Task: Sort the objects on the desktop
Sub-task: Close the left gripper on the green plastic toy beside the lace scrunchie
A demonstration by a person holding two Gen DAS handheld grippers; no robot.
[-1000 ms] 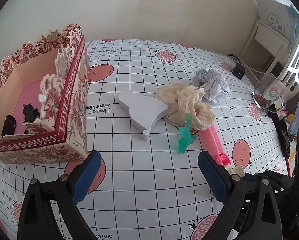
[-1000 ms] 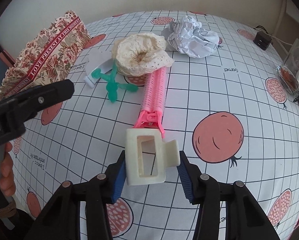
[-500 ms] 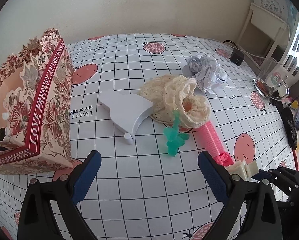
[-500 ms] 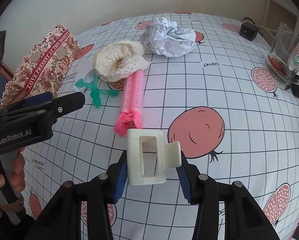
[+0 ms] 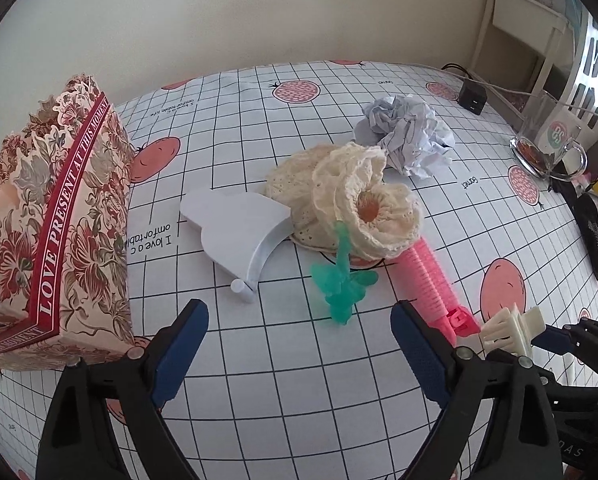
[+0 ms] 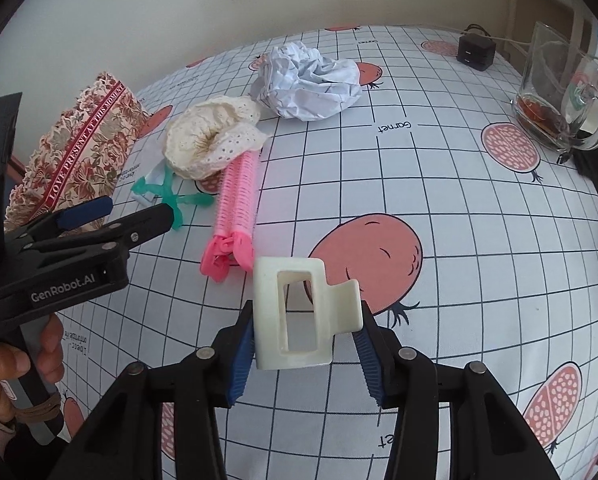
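Observation:
My right gripper [image 6: 305, 320] is shut on a cream claw clip [image 6: 299, 316], held just above the cloth near the pink hair roller [image 6: 239, 192]. The left wrist view shows that clip [image 5: 511, 330] at the lower right. My left gripper [image 5: 299, 316] hangs over the cloth with its jaws closing and nothing between them. A green clip [image 5: 341, 284] lies just beyond its tips. Past it are a cream lace scrunchie [image 5: 359, 208], a white flat plastic piece [image 5: 235, 232] and crumpled paper [image 5: 407, 136]. A floral gift box [image 5: 59, 232] stands at the left.
A glass mug [image 6: 559, 100] and a black charger [image 6: 475, 52] with its cable sit at the far right of the table. Dark items [image 5: 595, 232] lie along the right edge. A hand [image 6: 3, 364] holds the left gripper's handle.
The left gripper has shifted right, away from the box and nearer the green clip, and its jaws have narrowed a little. The right gripper has drifted right with the cream clip.

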